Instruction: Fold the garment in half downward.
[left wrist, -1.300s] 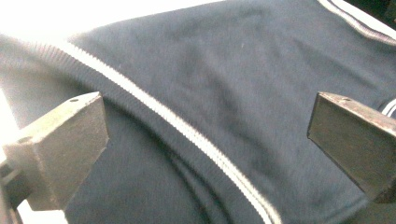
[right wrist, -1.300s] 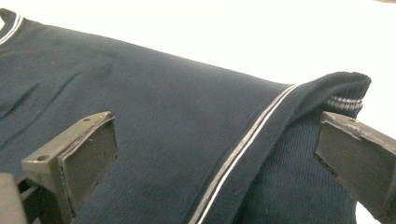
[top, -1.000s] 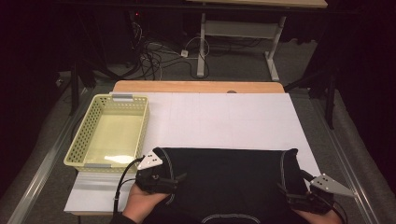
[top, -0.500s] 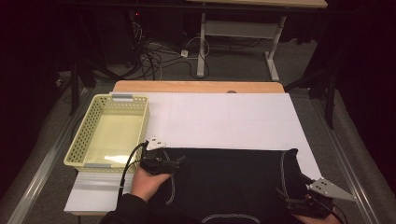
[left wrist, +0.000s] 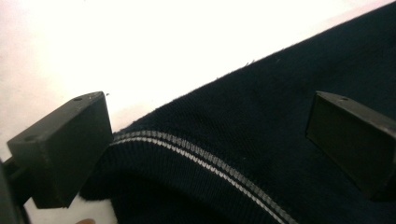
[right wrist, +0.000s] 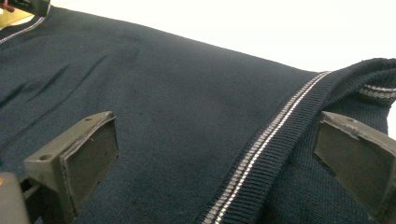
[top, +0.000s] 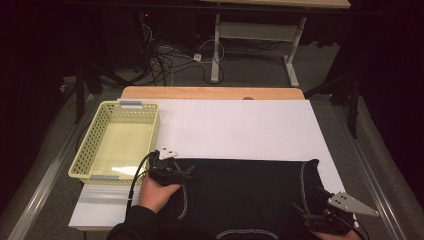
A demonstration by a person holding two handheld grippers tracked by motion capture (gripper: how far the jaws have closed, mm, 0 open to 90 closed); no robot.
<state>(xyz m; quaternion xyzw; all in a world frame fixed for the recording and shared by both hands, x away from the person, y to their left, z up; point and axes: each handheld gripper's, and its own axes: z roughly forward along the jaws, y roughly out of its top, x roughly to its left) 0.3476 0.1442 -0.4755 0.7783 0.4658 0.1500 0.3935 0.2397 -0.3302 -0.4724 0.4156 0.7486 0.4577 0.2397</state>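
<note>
Presently, both sets of jaws stand wide apart with nothing between them. In the left gripper view the two black jaws straddle the ribbed band of a dark navy garment, with its pale stripe running between them and white table covering beyond the cloth's edge. In the right gripper view the jaws likewise stand released, one over plain knit and the other just past a second striped band that runs up toward a folded corner. From the high view, the left gripper sits at the garment's far left corner, just beside the yellow perforated basket, while the right gripper hangs over the near right part of the cloth, by its striped seam. The garment lies flat across the near half of the white sheet, which covers the wooden table; the basket shows no contents. Judged from this layout, the work in hand is positioning for a grasp on the garment, apparently ahead of a fold or a lift. The next move calls for each gripper to lower until one jaw slips beneath the band, then to close firmly on it; a shallow bite on the ribbing could slip.
</note>
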